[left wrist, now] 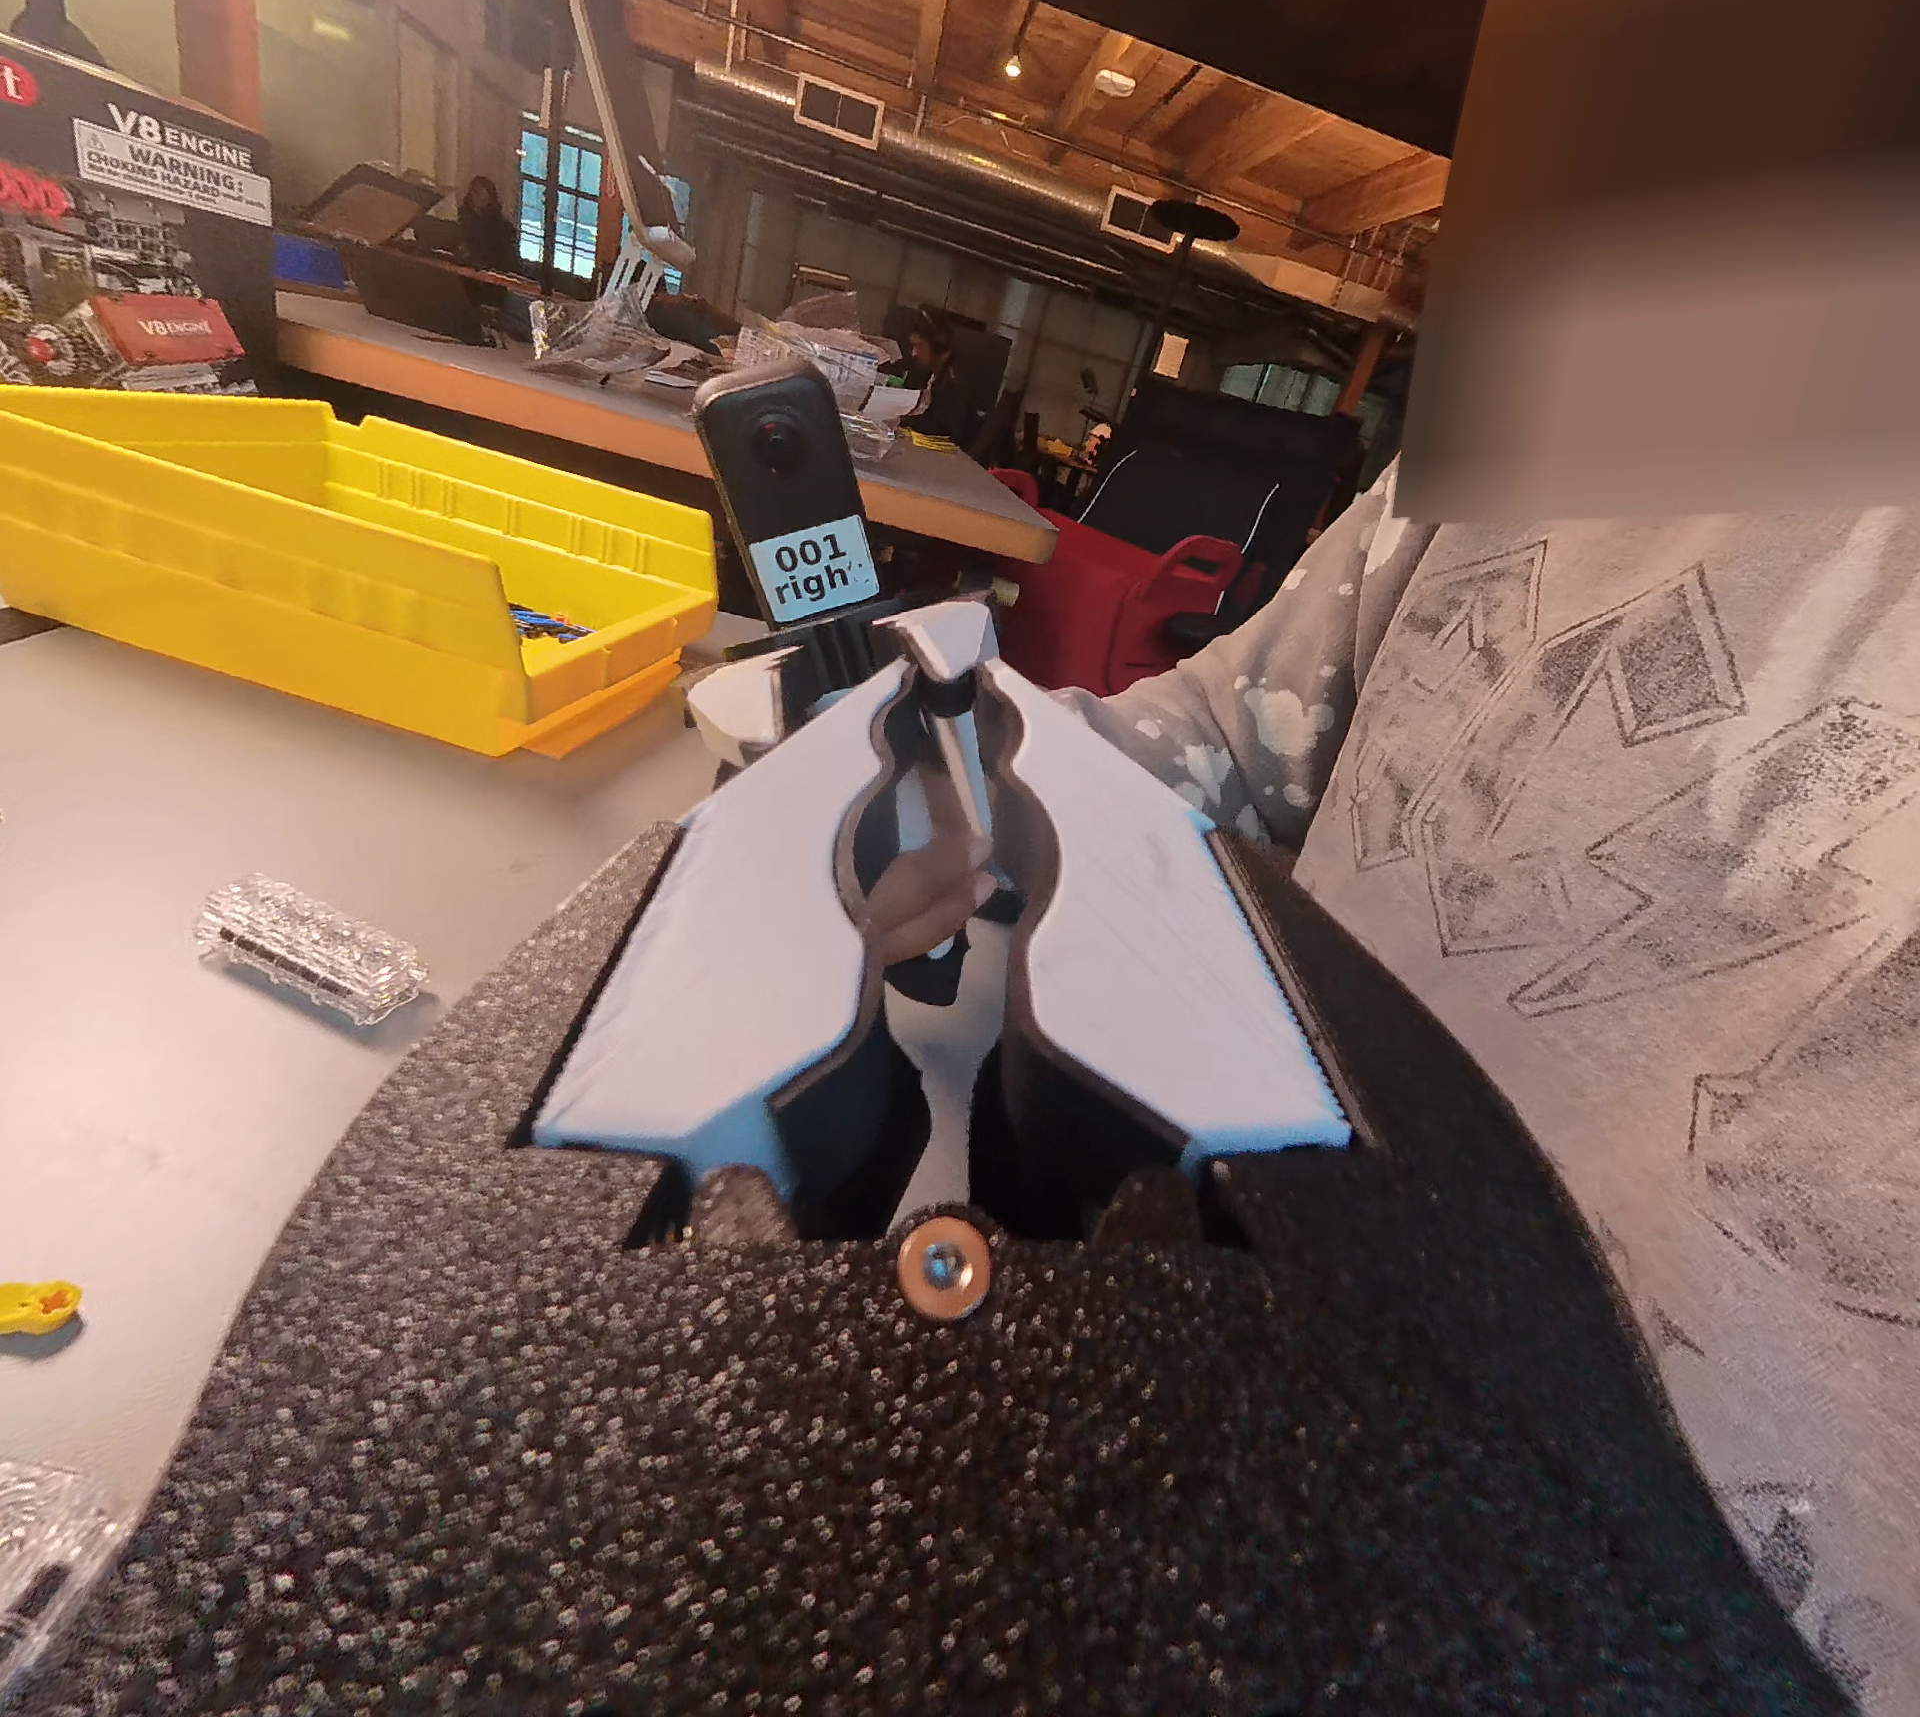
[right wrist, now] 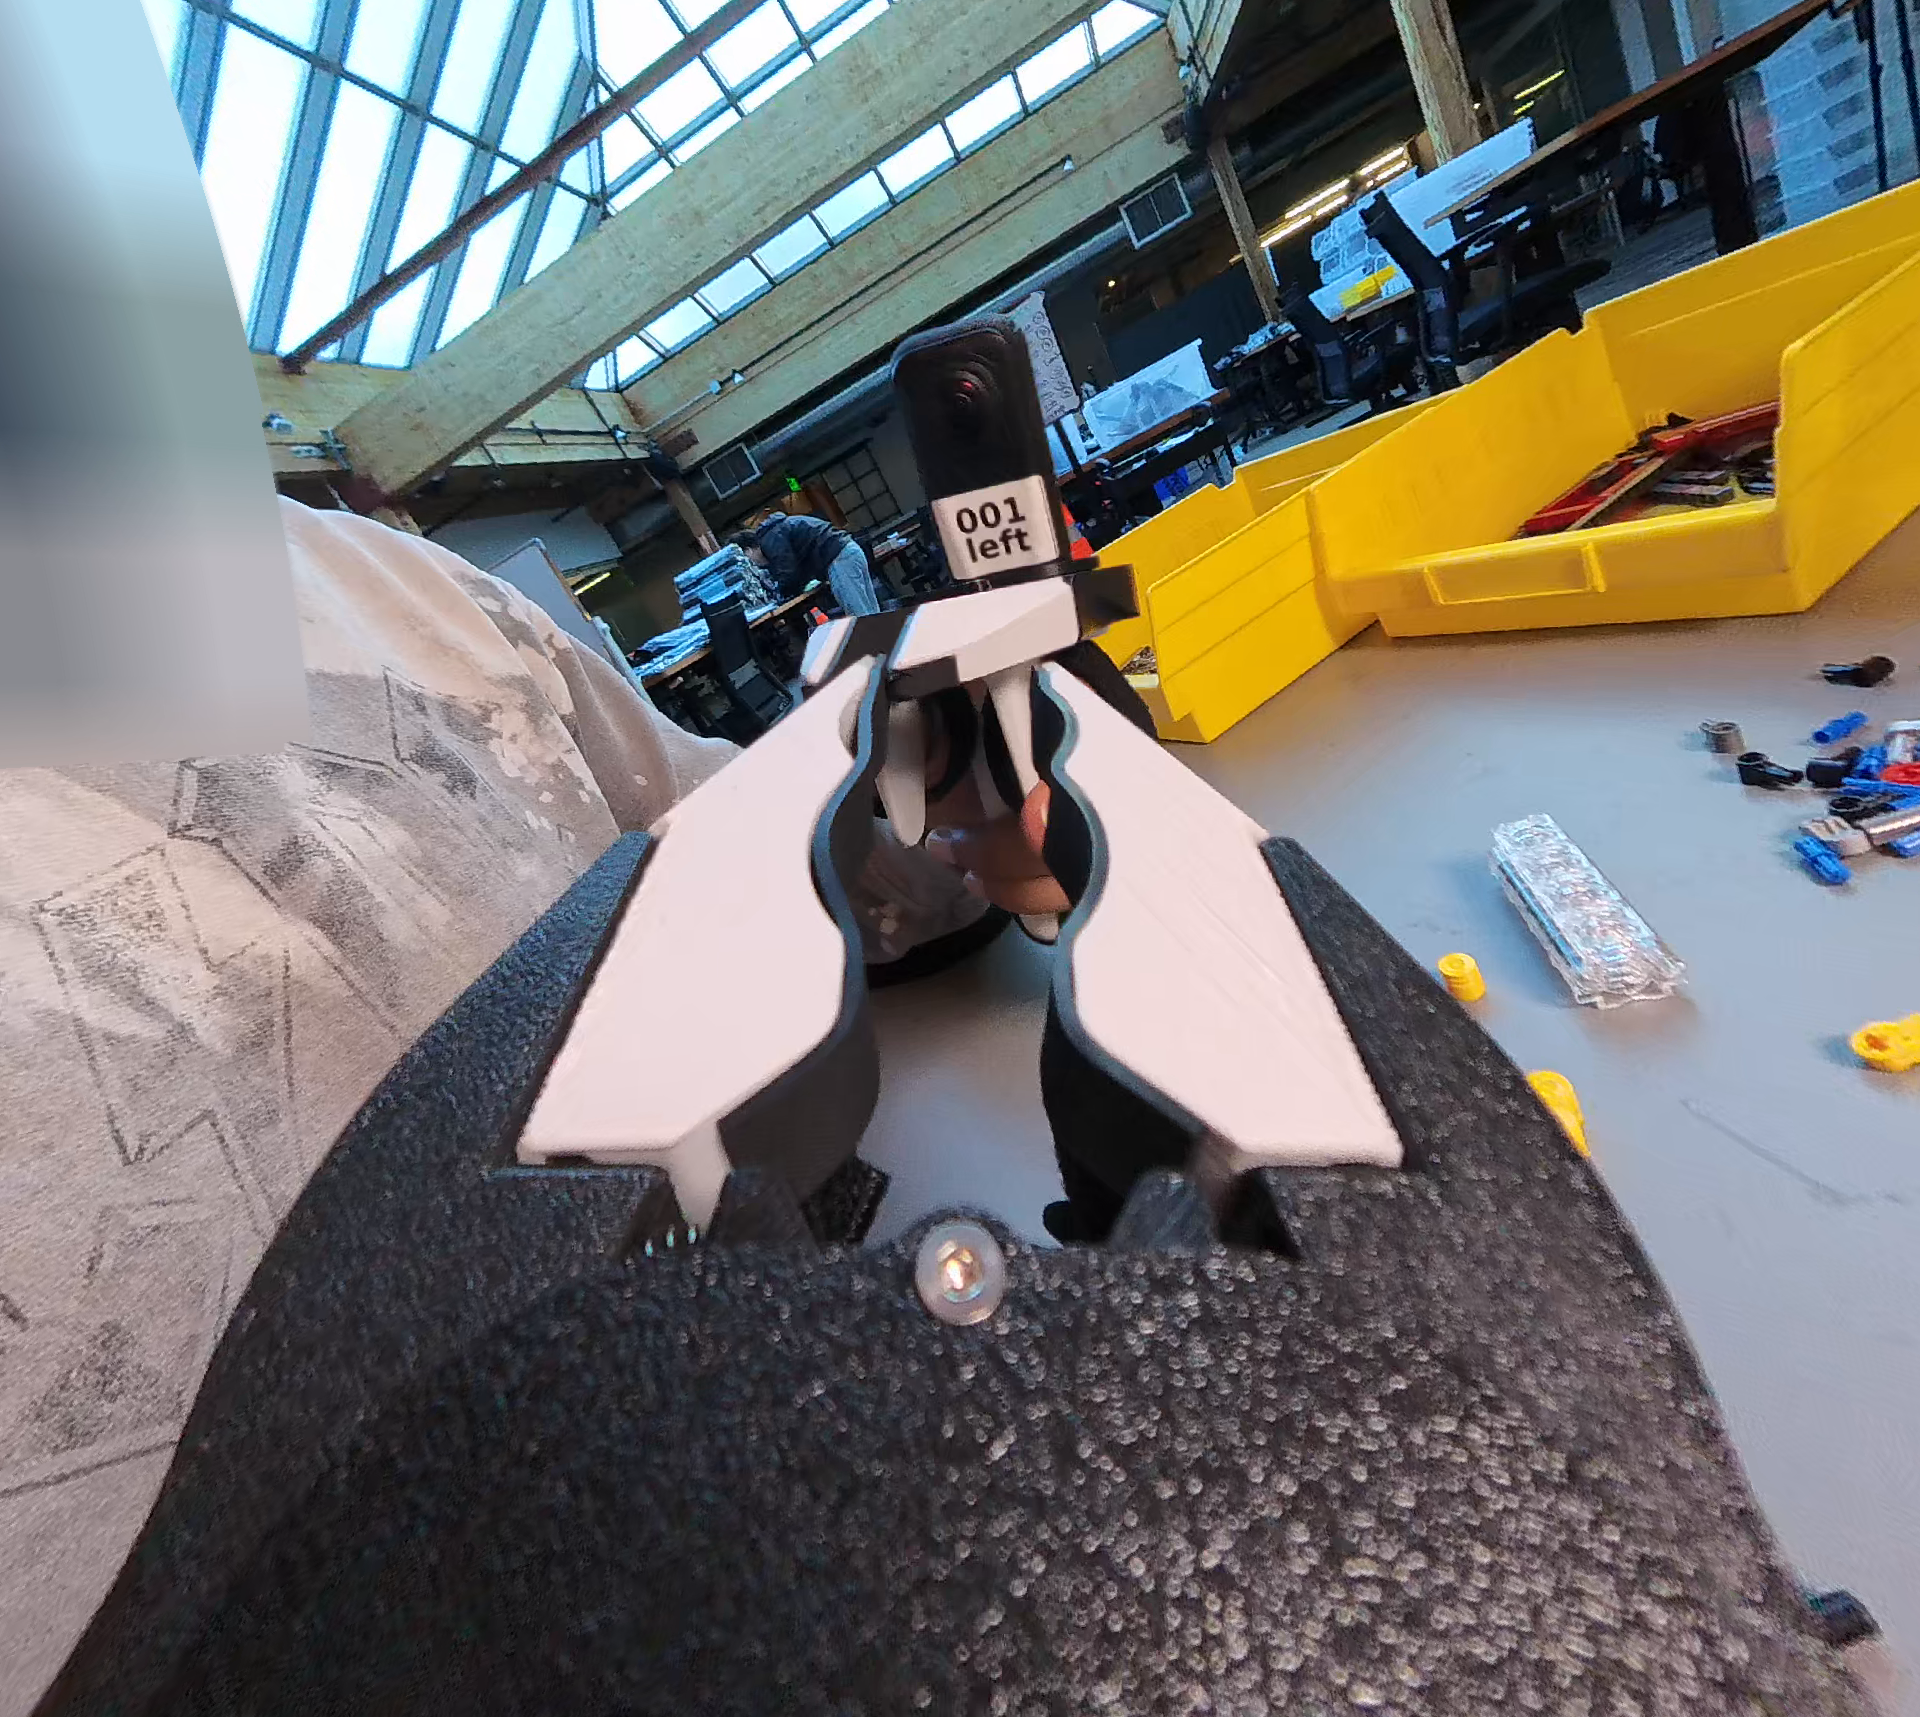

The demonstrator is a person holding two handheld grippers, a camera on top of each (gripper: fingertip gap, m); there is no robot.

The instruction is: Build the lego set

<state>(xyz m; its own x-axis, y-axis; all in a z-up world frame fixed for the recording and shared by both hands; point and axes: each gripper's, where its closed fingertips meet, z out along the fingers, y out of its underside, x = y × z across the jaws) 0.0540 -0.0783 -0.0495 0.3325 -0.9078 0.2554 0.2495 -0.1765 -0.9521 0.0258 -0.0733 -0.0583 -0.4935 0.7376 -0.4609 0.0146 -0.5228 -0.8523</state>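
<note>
Left gripper (left wrist: 940,691) and right gripper (right wrist: 961,680) face tip-to-tip, jaws nearly closed, empty; each blocks the other's fingertips.

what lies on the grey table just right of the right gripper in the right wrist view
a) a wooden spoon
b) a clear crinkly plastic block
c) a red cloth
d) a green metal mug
b: a clear crinkly plastic block lies flat on the grey table, apart from the right gripper, with small yellow plastic pieces beside it and yellow plastic bins behind it.
</note>
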